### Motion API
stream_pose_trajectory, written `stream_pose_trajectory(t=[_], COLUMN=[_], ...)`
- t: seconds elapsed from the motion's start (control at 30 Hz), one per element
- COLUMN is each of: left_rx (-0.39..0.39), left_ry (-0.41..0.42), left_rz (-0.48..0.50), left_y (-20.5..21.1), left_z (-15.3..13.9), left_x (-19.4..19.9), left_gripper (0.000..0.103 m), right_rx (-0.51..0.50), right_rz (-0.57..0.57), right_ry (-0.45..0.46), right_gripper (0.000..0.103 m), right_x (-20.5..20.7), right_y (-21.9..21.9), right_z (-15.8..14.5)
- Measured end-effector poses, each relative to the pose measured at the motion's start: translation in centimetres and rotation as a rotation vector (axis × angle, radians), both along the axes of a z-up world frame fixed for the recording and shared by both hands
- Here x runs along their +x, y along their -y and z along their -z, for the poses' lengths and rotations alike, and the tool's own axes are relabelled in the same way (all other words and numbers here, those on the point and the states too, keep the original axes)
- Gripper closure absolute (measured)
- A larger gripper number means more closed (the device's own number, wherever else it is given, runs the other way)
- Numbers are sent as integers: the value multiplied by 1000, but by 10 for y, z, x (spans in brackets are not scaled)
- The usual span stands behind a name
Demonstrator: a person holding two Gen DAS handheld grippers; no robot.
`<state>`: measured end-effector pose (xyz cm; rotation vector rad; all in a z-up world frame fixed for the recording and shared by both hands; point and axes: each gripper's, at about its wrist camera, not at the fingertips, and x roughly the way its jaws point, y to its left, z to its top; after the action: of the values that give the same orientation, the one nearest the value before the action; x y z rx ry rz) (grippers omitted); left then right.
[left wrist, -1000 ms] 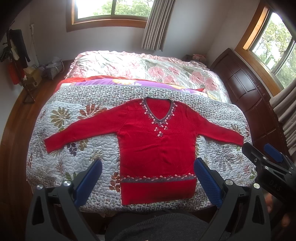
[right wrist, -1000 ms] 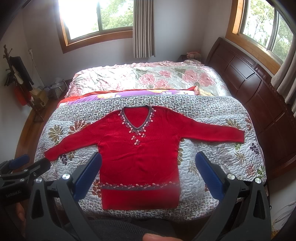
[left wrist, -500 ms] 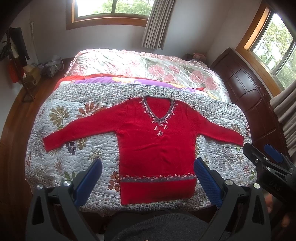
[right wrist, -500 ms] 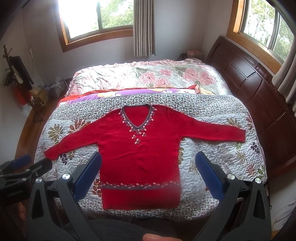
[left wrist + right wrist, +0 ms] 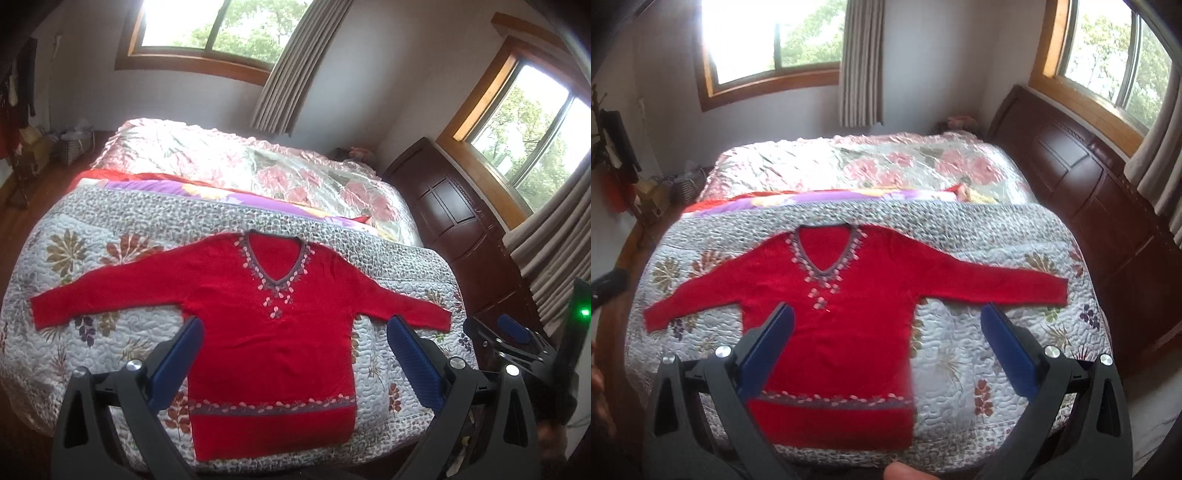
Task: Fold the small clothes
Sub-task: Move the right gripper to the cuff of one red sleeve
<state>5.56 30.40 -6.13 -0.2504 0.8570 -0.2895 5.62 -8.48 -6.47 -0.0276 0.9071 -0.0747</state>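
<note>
Left gripper — nearest item in the left wrist view; black frame, blue fingers spread wide apart, holding nothing, raised above the near edge of the bed.

Right gripper — same build; blue fingers likewise spread wide and empty, also above the bed's near edge. It shows at the right margin of the left wrist view as well, beside a small green light.

Red sweater — lies flat and face up on the quilt, hem toward the cameras, V-neck toward the far side. Both sleeves are stretched out sideways, unfolded. Grey trim with pale petal shapes runs around the neck and in a band above the hem. Neither gripper touches it.

Quilt — white, stitched, printed with flowers, a speckled border along its far edge; covers the near half of the bed.

Purple and orange bedding — a strip showing just beyond the quilt.

Pink floral bedspread — shiny, covers the far half of the bed.

Dark wooden headboard — along the bed's right side.

Windows with wooden frames, grey curtains beside them, on the far and right walls.
</note>
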Motion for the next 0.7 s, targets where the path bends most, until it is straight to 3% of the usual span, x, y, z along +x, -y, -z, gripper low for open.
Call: stream_pose_trajectory(t=[0.17,0.23,0.27,0.3,0.47,0.6,0.7], left_rx=[53,86,107,126,136,148,160], left_ry=[-54,-68,-70,-69,-119,-146,-169], left_rz=[29,28,26,24,2,-41,-86], left_y=[20,32,38,45,69,85,93], left_z=[17,22,25,26,31,32,31], left_x=[21,27,30,32,40,40,38], left_gripper=[4,4,4,4,4,4,4], right_rx=[125,218,291,368,630,938,1026], right_rz=[246,350,397,443,600,713,769], right_ry=[-72,-123,-161,-193,-194,-121,-98], right_gripper=[6,32,57,62,58,35,40], right_x=[23,29,31,32,38,51,67], right_y=[125,180,207,235,342,424,472], right_z=[58,89,108,127,195,247,278])
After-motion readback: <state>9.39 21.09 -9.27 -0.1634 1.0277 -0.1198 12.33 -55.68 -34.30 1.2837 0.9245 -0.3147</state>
